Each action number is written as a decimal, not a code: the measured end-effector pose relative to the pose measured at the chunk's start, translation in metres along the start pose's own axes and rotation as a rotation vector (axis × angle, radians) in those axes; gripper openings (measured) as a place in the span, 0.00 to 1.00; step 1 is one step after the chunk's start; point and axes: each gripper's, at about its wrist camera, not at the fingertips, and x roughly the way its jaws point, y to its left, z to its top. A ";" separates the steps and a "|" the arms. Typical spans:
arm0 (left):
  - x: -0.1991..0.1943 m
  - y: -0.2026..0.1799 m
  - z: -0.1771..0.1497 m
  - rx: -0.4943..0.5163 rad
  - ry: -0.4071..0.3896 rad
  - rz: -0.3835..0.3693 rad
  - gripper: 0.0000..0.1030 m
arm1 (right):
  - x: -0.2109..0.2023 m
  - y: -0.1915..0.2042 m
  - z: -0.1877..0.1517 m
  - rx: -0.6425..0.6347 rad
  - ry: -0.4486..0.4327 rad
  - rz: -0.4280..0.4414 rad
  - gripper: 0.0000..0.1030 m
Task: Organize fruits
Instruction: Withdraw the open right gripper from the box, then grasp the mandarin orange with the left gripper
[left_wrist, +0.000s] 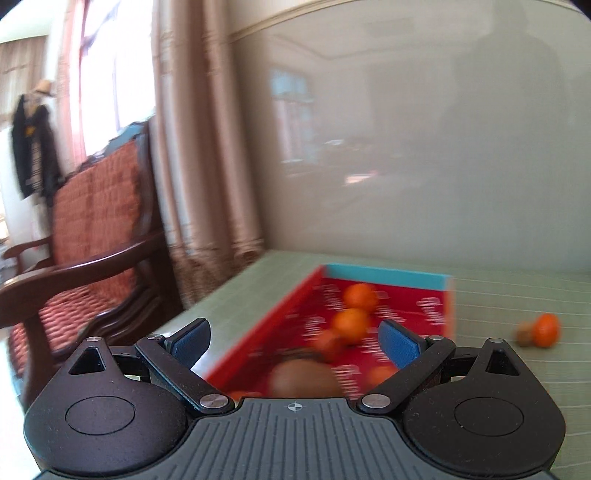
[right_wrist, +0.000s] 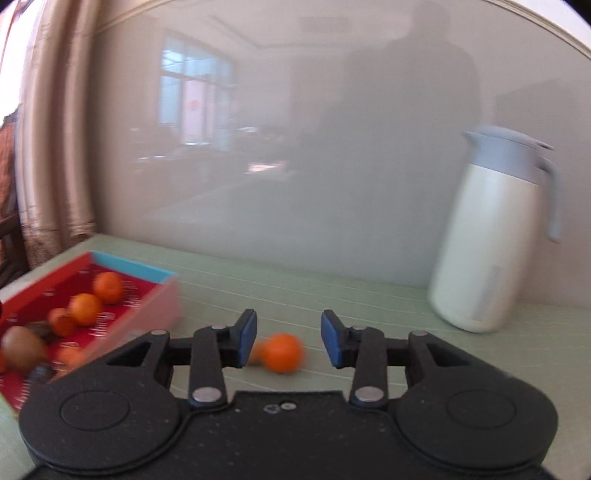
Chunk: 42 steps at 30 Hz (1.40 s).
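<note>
Lying on the table beyond the right gripper's spread, empty fingers: a tangerine.

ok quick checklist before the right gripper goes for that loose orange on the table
1. Right gripper open, nothing between the pads: ok.
2. Loose orange free on the table: ok.
3. Small brown fruit beside it, touching or apart: cannot tell.
4. Red tray has bare floor left: ok.
5. White jug clear of the path: ok.
6. Left gripper open and empty: ok.
</note>
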 end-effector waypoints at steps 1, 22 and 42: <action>-0.002 -0.013 0.002 0.019 -0.008 -0.032 0.94 | -0.001 -0.015 -0.002 0.023 0.005 -0.029 0.37; 0.024 -0.208 0.001 0.278 0.060 -0.357 0.68 | -0.062 -0.205 -0.045 0.238 -0.070 -0.470 0.45; 0.063 -0.251 -0.001 0.265 0.148 -0.351 0.57 | -0.061 -0.224 -0.054 0.235 -0.058 -0.495 0.49</action>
